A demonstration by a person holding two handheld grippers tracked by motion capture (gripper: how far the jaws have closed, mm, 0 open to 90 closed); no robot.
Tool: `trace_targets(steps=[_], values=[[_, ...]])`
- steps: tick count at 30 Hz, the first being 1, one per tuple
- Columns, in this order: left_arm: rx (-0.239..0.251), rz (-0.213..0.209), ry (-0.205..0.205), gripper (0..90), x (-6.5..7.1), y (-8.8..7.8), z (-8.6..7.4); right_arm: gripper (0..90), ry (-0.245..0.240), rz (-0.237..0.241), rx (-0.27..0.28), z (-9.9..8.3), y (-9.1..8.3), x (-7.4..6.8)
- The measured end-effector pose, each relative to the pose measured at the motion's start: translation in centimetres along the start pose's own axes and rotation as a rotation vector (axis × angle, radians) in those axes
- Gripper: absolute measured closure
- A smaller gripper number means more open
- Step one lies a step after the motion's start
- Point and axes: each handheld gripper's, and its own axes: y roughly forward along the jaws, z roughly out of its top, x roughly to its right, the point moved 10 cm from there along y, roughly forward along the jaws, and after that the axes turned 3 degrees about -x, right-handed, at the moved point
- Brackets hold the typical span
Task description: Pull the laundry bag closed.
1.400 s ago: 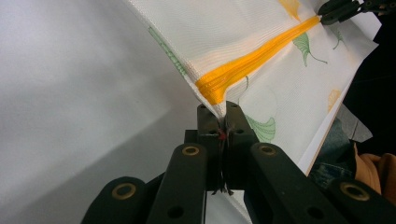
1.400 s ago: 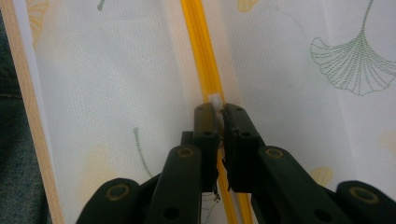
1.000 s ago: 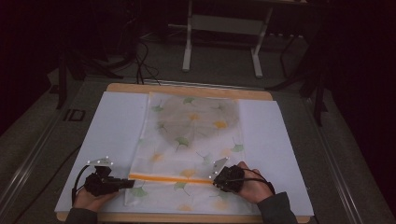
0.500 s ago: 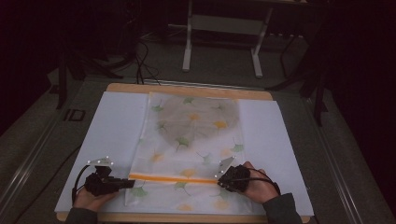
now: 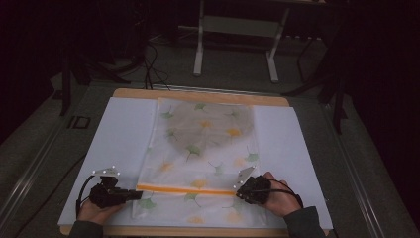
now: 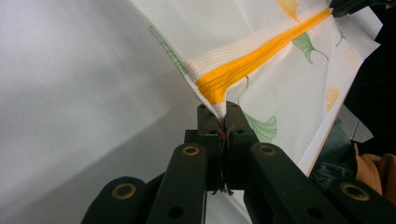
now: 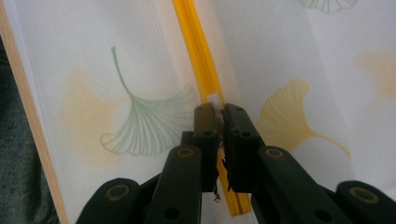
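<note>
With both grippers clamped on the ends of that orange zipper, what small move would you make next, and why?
Probably draw the right gripper along the orange zipper toward the left gripper. The right jaws seem to pinch a small white tab on the zipper, while the left jaws anchor the mesh bag at the zipper's end, which looks taut.
</note>
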Motion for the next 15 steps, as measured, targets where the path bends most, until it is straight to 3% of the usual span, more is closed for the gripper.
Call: trace_targets(steps=[15], values=[[-0.003, 0.001, 0.0, 88.5, 0.0, 0.0, 0.0, 84.6, 0.035, -0.008, -0.025, -2.3, -0.9, 0.8]])
